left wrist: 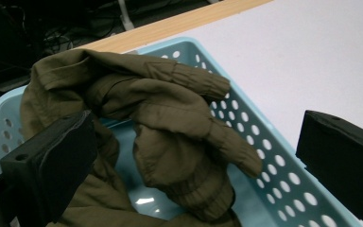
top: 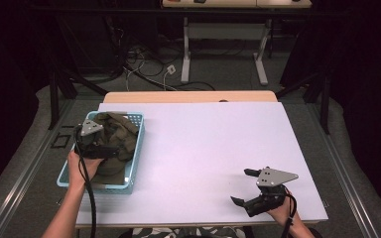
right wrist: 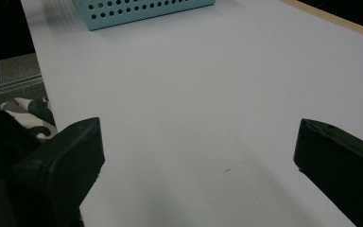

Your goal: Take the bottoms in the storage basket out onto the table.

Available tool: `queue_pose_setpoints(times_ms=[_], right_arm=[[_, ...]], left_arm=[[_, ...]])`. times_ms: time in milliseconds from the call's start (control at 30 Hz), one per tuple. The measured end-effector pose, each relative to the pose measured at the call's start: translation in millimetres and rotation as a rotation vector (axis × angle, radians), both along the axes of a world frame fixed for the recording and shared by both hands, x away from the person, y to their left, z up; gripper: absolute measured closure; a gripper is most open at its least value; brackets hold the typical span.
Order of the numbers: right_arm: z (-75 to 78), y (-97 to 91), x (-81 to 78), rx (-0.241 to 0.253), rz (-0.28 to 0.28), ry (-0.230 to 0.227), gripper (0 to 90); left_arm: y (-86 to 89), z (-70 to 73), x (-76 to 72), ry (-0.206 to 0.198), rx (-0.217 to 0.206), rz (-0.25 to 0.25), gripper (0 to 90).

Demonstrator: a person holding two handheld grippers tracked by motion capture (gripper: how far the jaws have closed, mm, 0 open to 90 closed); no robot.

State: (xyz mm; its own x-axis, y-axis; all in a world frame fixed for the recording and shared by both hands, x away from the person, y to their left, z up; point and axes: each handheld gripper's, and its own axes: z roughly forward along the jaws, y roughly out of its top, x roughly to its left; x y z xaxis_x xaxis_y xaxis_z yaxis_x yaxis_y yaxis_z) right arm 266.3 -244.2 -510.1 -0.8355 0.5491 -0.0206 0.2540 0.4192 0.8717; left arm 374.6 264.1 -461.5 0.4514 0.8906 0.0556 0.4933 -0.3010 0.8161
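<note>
A light blue perforated basket (top: 136,148) stands at the table's left edge with a crumpled olive-green garment (top: 121,133) in it. My left gripper (top: 104,146) hovers over the basket. In the left gripper view, the left gripper (left wrist: 194,161) is open, its jaws wide apart on either side of the garment (left wrist: 170,123), above the basket (left wrist: 274,156); nothing is held. My right gripper (top: 240,186) rests low near the front right of the white table (top: 203,144). The right gripper (right wrist: 198,161) is open over bare tabletop, with the basket (right wrist: 137,9) far ahead.
A wooden strip (top: 188,96) runs along the table's far edge. Beyond it, cables (top: 144,64) and a white desk frame (top: 186,64) stand on the floor. Dark floor surrounds the table on both sides.
</note>
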Motion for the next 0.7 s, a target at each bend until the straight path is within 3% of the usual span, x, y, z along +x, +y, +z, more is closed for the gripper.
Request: queue_pose_setpoints(times_ms=[400, 700], right_arm=[[-0.4, 0.0, -0.8, 0.002, -0.003, 0.006, 2.4], [-0.7, -0.1, -0.3, 0.002, 0.000, 0.010, 2.4]], left_arm=[[15.1, -1.8, 19.4, 0.017, 0.012, 0.049, 0.0], [23.6, -4.0, 35.0, 0.051, 0.015, 0.079, 0.0]])
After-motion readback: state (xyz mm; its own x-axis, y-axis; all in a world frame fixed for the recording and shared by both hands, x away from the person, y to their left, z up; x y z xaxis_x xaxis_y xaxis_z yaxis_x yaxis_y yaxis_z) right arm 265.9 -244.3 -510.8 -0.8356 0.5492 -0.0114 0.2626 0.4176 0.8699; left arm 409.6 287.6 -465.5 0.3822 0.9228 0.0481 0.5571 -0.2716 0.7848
